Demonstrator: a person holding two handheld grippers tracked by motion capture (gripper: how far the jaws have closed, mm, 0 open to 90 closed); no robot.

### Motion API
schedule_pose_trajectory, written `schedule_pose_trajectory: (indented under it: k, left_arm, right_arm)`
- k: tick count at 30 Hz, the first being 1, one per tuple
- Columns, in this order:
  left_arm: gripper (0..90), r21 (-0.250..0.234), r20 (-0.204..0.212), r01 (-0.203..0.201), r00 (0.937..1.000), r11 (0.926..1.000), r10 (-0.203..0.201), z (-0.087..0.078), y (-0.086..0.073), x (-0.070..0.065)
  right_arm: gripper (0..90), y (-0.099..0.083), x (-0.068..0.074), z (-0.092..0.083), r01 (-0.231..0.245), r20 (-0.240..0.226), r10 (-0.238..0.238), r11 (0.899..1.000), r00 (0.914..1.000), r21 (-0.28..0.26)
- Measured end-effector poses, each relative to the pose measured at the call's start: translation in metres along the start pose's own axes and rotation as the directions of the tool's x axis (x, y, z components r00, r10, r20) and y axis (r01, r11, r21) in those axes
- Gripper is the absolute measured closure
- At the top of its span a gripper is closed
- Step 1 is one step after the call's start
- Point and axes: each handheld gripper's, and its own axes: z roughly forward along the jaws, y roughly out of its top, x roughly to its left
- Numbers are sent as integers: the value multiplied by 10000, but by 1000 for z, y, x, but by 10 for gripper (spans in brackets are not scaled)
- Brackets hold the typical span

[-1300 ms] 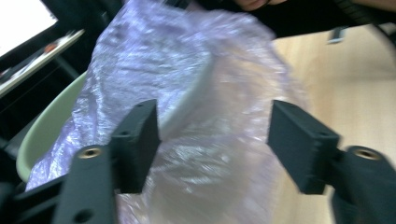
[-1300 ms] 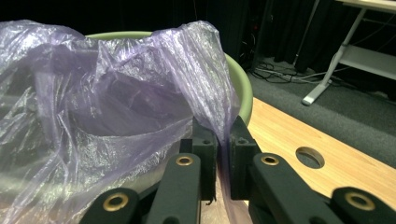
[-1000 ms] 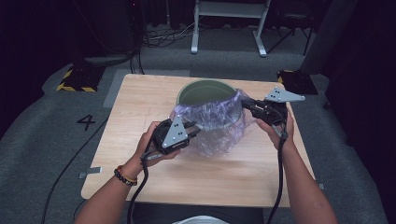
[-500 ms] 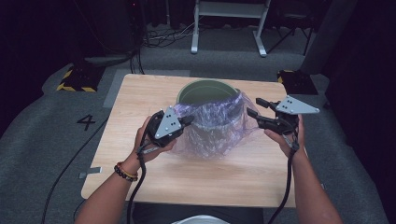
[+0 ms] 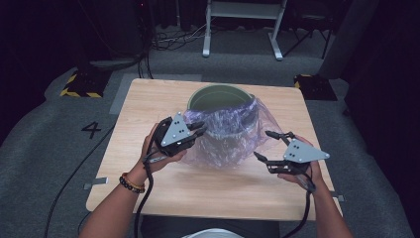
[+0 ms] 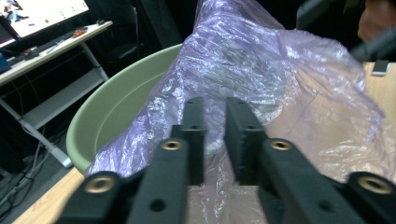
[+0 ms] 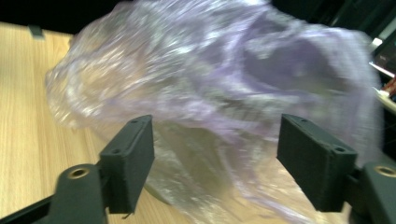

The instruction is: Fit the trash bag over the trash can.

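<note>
A translucent purple plastic bag (image 5: 228, 136) lies crumpled over the front of a green round bin (image 5: 218, 93) on the wooden table (image 5: 148, 99). My left gripper (image 5: 200, 130) is at the bag's left edge. In the left gripper view its jaws (image 6: 215, 105) have just been opening; a narrow gap shows between them, with bag film (image 6: 261, 60) beyond it and nothing visibly pinched. My right gripper (image 5: 263, 145) hangs right of the bag, low over the table. Its jaws have just been opening and stand wide (image 7: 217, 128), with the bag (image 7: 210, 60) ahead of them, untouched.
The bin's rim (image 6: 116, 107) rises behind the bag on the far side. Bare table (image 5: 223, 193) lies between my forearms. Beyond the table stand a white metal frame (image 5: 242, 10) and a yellow-and-black striped block (image 5: 79, 87); a "4" (image 5: 92, 130) marks the floor at left.
My right gripper let go of the bag's right edge, opened wide and moved right and down toward the table. The left gripper stayed at the bag's left edge.
</note>
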Motion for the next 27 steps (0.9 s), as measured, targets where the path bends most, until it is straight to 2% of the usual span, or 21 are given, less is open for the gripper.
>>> schedule_pose_trajectory:
  k: [2, 3, 4, 5, 6, 8, 9, 10, 11, 13, 14, 15, 17, 20, 22, 23, 24, 25, 27]
  left_arm:
    - [630, -71, -35, 150, 9999, 9999, -150, -1, 0, 1]
    - [546, -187, 103, 306, 9995, 9994, -304, -2, 0, 1]
    - [498, -187, 103, 306, 9995, 9994, -304, -2, 0, 1]
    - [470, -222, 72, 419, 9991, 9989, -417, -3, 0, 1]
    - [470, -293, 122, 630, 9980, 9976, -627, -4, 1, 1]
    - [428, -365, 429, 815, 9959, 9960, -799, -6, 1, 1]
    - [379, -273, 478, 728, 9963, 9970, -715, -6, 1, -1]
    - [379, -159, 520, 629, 9967, 9979, -620, -5, 2, -4]
    - [330, 42, 645, 409, 9971, 9992, -411, -2, 3, -9]
    - [305, 111, 809, 340, 9961, 9994, -348, -1, 3, -12]
    - [282, 172, 926, 233, 9954, 9996, -248, 0, 4, -15]
    - [245, 148, 1211, 59, 9926, 9999, -76, 1, 6, -21]
    - [225, 183, 1334, -26, 9911, 9998, 1, 2, 7, -24]
    - [190, 205, 1618, -377, 9862, 9991, 339, 6, 11, -35]
    - [174, 316, 1685, -598, 9842, 9977, 536, 11, 12, -43]
    - [169, 477, 1751, -834, 9818, 9954, 739, 17, 13, -49]
    - [169, 477, 1751, -834, 9818, 9954, 739, 17, 13, -49]
    - [168, 634, 1596, -1003, 9832, 9929, 891, 24, 14, -54]
    - [167, 738, 1521, -882, 9854, 9934, 762, 29, 15, -57]
  right_arm:
    - [274, 0, 8, 6, 541, 399, -547, 9984, 9977, 151]
    - [350, 2, 13, 11, 883, 479, -894, 9958, 9948, 258]
    - [350, 2, 13, 11, 883, 479, -894, 9958, 9948, 258]
    - [472, 5, 15, 15, 1157, 636, -1174, 9928, 9910, 301]
    - [472, 5, 15, 15, 1157, 636, -1174, 9928, 9910, 301]
    - [583, 7, 15, 19, 1289, 725, -1315, 9909, 9887, 390]
    - [649, 9, 13, 20, 1318, 661, -1325, 9912, 9890, 150]
    - [649, 9, 13, 20, 1318, 661, -1325, 9912, 9890, 150]
    - [722, 12, 13, 22, 1313, 681, -1322, 9912, 9889, 172]
    - [749, 13, 13, 22, 1339, 628, -1343, 9909, 9889, 99]
    - [758, 15, 13, 23, 1329, 607, -1326, 9911, 9893, -5]
    - [762, 18, 11, 23, 1157, 535, -1148, 9932, 9919, -144]
    - [767, 21, 11, 23, 1062, 558, -1050, 9942, 9929, -194]
    - [787, 29, 8, 23, 793, 660, -775, 9966, 9948, -245]
    - [808, 37, 5, 25, 433, 575, -408, 9981, 9975, -435]
    - [814, 40, 4, 26, 341, 608, -314, 9985, 9977, -433]
    - [814, 40, 4, 26, 341, 608, -314, 9985, 9977, -433]
    - [822, 45, 2, 29, 196, 636, -172, 9991, 9978, -382]
    - [826, 50, -1, 31, 35, 667, -11, 9994, 9978, -359]
